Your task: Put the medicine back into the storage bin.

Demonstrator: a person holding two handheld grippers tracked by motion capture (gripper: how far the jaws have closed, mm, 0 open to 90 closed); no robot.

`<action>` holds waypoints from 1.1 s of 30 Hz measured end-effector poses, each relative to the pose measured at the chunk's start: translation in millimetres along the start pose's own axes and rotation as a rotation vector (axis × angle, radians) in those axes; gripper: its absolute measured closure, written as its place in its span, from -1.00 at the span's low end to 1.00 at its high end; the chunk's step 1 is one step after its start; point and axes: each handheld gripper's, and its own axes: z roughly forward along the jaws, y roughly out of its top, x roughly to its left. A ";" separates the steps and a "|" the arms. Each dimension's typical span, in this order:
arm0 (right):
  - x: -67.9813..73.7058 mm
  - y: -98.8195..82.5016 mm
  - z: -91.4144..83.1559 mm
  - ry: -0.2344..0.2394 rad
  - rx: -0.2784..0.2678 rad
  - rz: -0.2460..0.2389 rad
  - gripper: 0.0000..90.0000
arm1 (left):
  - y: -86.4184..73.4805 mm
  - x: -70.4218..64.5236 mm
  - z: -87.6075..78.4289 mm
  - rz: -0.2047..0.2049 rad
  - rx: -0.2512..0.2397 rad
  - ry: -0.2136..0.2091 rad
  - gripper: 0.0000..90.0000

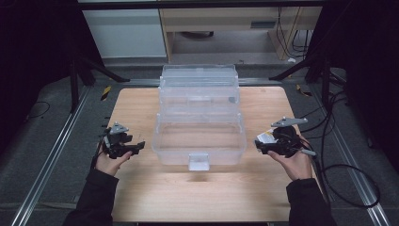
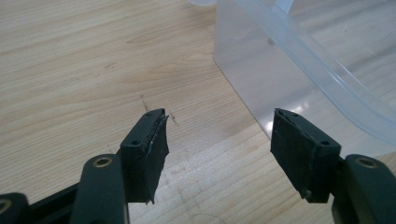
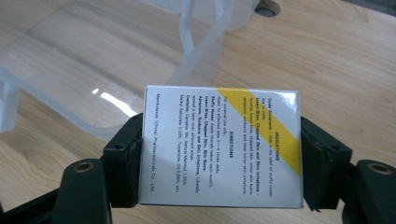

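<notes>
**A:** Start nearest. What is the right gripper (image 3: pixel 219 158) doing?

**B:** Its jaws are clamped on a small white carton (image 3: pixel 219 149) with a yellow diagonal band and printed directions, one pad pressed on each narrow side. In the high view the right gripper (image 1: pixel 260 143) sits in the person's hand to the right of the clear plastic storage box (image 1: pixel 200 141), above the wooden table (image 1: pixel 197 197), with the carton (image 1: pixel 266 138) at its tip, aimed toward the box wall.

**A:** What could go wrong?

**B:** My guess is that the carton is headed for the open lower compartment. The pads grip light card on two thin sides, so it could pivot or slide out if the hand tilts quickly. It could also catch the box's rim (image 3: pixel 196 42) on the way over (the rim stands close in front of it), which might knock the carton askew or nudge the box along the table.

**A:** And the other hand?

**B:** The left gripper (image 1: pixel 139 146) is held low at the left side of the box, palm under it, pointing inward. In the left gripper view its jaws stand well apart with nothing between them, the table (image 2: pixel 84 70) below and the box corner (image 2: pixel 243 79) just ahead.

**A:** Any risk there?

**B:** Being so near the wall, it could bump the box if it drifts. Farther back, the raised tiers (image 1: pixel 198 80) look bare.
</notes>
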 end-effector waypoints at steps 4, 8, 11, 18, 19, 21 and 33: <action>2.1 11.1 -3.2 0.013 -0.032 0.001 -0.34 | -0.1 0.3 -0.3 -0.004 -0.001 -0.001 -0.21; 4.7 19.1 -4.6 0.018 -0.045 -0.011 -0.34 | -0.4 0.4 0.9 -0.002 0.004 -0.001 -0.21; 7.5 27.4 -5.8 0.024 -0.065 -0.020 -0.34 | -0.4 0.2 1.0 0.001 0.008 -0.002 -0.21; 16.5 43.8 -4.9 0.055 -0.094 -0.036 -0.34 | -0.4 -0.5 1.7 0.003 0.009 -0.002 -0.21; 16.5 43.8 -4.9 0.055 -0.094 -0.036 -0.34 | -0.4 -0.4 1.7 0.003 0.009 -0.003 -0.21; 18.8 46.1 -3.1 0.061 -0.094 -0.037 -0.34 | -0.4 -0.3 1.6 0.003 0.011 -0.002 -0.21; 28.2 53.2 10.8 0.091 -0.093 -0.052 -0.34 | -0.5 -0.2 2.7 0.006 0.016 -0.001 -0.21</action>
